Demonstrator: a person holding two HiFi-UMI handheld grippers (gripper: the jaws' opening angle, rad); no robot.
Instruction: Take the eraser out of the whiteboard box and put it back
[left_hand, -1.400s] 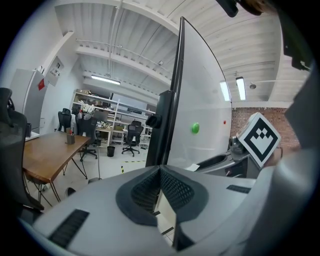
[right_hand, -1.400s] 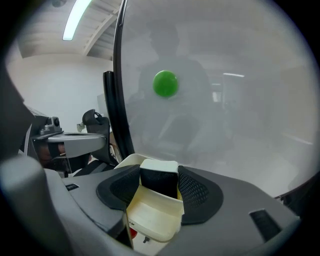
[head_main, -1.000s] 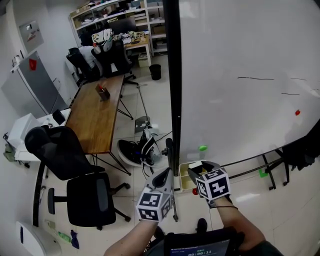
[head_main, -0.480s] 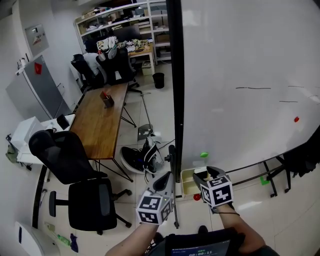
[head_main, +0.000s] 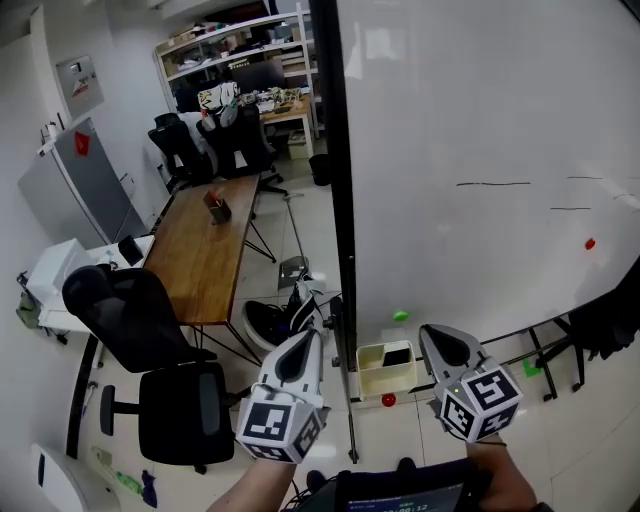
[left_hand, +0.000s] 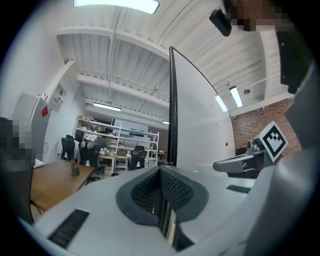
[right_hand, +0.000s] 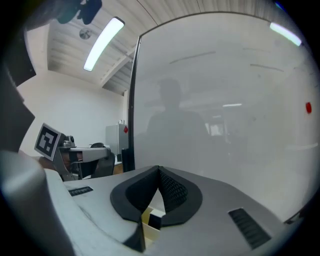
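An office workspace: a large whiteboard (head_main: 480, 130), wooden desk (head_main: 205, 255), swivel chairs (head_main: 125, 312) and cluttered shelves (head_main: 232, 48).

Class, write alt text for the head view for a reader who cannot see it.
Two handheld grippers, the left gripper and the right gripper, both shut and empty, flank a cream whiteboard box holding a dark eraser at the foot of the whiteboard. The right gripper's jaws have just closed on nothing. A wooden table and black chair stand at left.
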